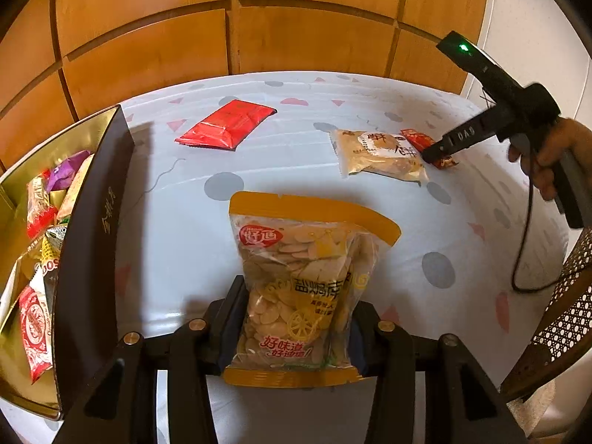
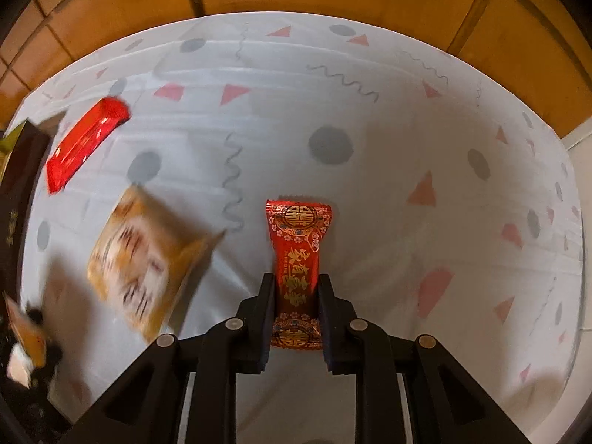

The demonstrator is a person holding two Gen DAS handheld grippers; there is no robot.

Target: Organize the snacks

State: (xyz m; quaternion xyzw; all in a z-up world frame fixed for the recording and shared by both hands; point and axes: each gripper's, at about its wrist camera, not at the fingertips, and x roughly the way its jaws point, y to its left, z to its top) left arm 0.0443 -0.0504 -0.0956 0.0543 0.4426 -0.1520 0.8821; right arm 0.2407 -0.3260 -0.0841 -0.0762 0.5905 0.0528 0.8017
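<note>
Right wrist: claw (image 2: 296, 318) around red candy (image 2: 298, 259)

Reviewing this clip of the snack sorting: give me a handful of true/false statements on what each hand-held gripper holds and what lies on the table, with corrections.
1. The left hand-held gripper is clamped on a clear, yellow-edged bag of chips. True.
2. The right hand-held gripper is empty. False: it is shut on a small red candy packet.
3. A red packet lies on the patterned tablecloth. True.
4. The dark gift box at the left holds nothing. False: several wrapped snacks lie inside.
5. The tan biscuit packet sits inside the box. False: it lies on the tablecloth.
</note>
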